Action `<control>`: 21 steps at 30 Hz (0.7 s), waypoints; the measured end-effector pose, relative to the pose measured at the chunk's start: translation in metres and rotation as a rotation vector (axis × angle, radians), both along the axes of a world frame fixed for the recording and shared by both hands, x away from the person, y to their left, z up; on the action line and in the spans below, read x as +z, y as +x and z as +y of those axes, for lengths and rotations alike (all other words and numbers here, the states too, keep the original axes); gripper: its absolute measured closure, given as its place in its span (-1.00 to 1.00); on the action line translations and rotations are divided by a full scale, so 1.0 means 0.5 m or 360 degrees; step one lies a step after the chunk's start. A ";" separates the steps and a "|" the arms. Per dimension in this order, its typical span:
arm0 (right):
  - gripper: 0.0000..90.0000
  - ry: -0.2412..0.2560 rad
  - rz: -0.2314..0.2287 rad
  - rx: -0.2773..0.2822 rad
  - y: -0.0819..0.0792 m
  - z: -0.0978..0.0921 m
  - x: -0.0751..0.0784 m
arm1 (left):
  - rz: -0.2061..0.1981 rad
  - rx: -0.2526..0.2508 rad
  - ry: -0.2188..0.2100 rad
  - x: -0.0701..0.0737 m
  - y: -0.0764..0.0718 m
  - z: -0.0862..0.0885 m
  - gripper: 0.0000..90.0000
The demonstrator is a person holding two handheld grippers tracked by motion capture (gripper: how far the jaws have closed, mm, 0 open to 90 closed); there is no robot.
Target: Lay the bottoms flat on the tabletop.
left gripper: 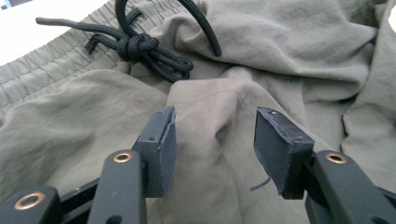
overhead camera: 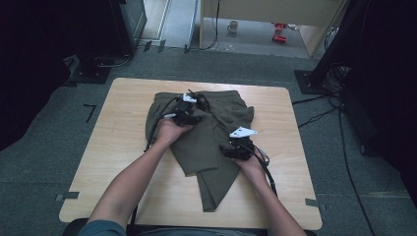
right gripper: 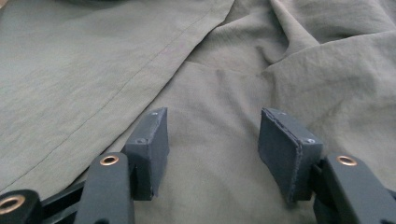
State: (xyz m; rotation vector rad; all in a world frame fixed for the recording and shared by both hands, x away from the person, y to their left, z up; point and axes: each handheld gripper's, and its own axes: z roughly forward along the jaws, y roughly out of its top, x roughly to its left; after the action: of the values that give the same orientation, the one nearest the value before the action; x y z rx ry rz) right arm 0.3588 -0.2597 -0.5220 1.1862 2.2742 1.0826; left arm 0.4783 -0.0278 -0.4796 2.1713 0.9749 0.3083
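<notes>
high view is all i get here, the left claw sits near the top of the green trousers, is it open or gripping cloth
Observer: Open. In the left gripper view the left claw has its jaws spread over a fold of the trousers, with nothing pinched.
Operator: whats just ahead of it
Observer: A knotted black drawstring lying by the ribbed waistband.
Operator: and the right claw
Observer: Also open. The right gripper view shows the right claw over flat cloth, with a stitched seam running slantwise ahead of its jaws.
</notes>
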 end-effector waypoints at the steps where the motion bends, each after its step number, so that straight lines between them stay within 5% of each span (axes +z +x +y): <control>1: -0.05 -0.0001 -0.0003 0.0000 0.001 0.000 0.000 | 0.0009 0.0005 0.0011 -0.001 0.002 -0.006 0.11; 4: -0.05 -0.0001 -0.0003 0.0000 0.001 0.000 0.000 | 0.0015 -0.0005 0.0107 -0.008 0.008 -0.023 0.13; 8: -0.05 -0.0001 -0.0004 0.0000 0.001 0.000 0.000 | 0.0032 -0.0012 0.0137 -0.018 0.014 -0.024 0.32; 13: -0.05 -0.0001 -0.0005 -0.0001 0.001 0.000 0.000 | 0.0013 -0.0028 0.0111 -0.015 0.015 -0.015 0.87; 21: -0.03 -0.0001 -0.0006 -0.0007 0.001 0.000 0.000 | -0.0028 -0.0063 0.0034 0.018 -0.003 -0.003 0.98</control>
State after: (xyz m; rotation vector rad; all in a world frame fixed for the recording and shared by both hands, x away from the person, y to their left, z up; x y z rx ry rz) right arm 0.3596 -0.2595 -0.5221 1.1872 2.2680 1.0814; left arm 0.4768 -0.0291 -0.4706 2.2006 0.9219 0.3198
